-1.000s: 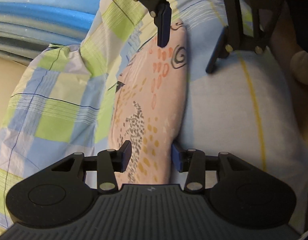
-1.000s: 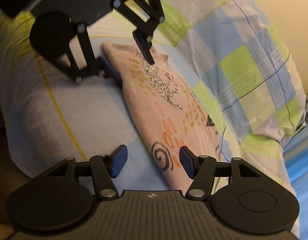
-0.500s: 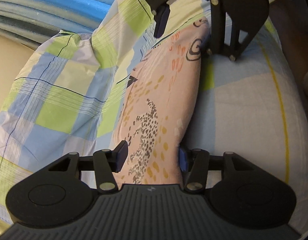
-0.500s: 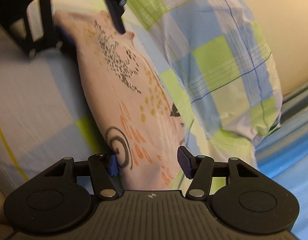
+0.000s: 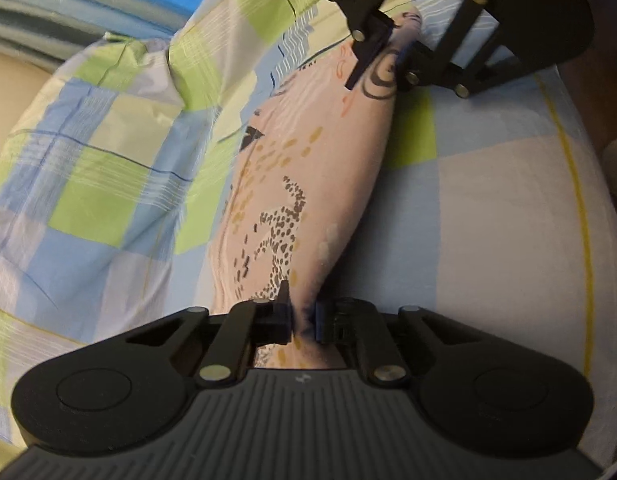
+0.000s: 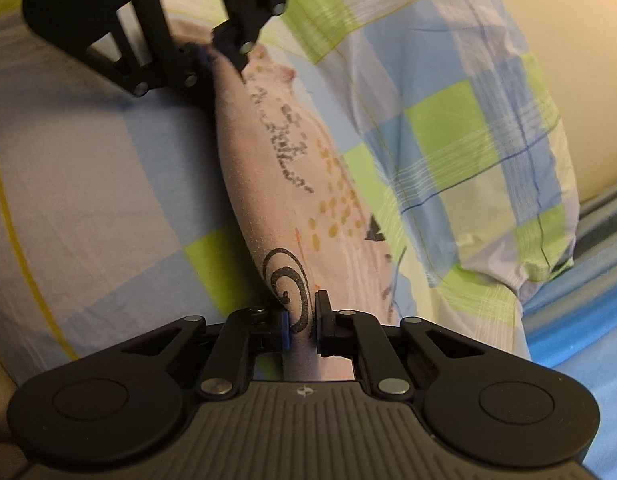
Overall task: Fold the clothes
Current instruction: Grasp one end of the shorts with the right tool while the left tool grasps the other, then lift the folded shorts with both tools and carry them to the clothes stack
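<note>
Pale pink printed cloth garment (black spiral, spotted animal, ochre dots): lies stretched on checked blue, green and white bedsheet, beside rumpled checked pillow. Left gripper: fingers nearly closed, pinching one end of garment. Right gripper: likewise clamped on opposite end, at spiral.

Dim, warm light; motion blur smears the fisheye-bent edges, perhaps worst at upper left.

Garment: pink, with black spots, orange dots, black spiral. Sheet: blue, green, cream checks, yellow line.
</note>
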Motion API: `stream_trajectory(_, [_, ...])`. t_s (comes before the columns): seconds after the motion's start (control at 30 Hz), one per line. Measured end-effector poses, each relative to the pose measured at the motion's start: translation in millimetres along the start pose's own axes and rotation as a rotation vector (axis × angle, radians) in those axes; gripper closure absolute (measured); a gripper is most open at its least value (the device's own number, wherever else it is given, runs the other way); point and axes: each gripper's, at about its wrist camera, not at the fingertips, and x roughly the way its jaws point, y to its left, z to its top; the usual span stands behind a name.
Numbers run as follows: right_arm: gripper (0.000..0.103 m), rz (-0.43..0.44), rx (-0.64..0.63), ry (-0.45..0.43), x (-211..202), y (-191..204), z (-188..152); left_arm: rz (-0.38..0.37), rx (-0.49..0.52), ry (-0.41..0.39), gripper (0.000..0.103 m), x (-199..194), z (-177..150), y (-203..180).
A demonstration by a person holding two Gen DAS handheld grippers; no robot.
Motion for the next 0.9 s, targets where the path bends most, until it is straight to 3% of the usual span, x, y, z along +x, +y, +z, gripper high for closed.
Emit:
stream_trajectory(0.13, [0.097,-0.029,0.038,-0.005,-17,-13,1,0.082,0.035,-0.041,0.095,-17,4,5])
stream_trajectory(0.33, [0.098,-0.092,0.043,-0.002,-59,-42,-3,0.137,0.085,-0.106,0.095,-44,27,17])
stream_trajectory(0.9, [0.098,-0.324,0.133,0.145,-206,-113,-83,0.141,0.215,-0.416,0.095,-137,160,21])
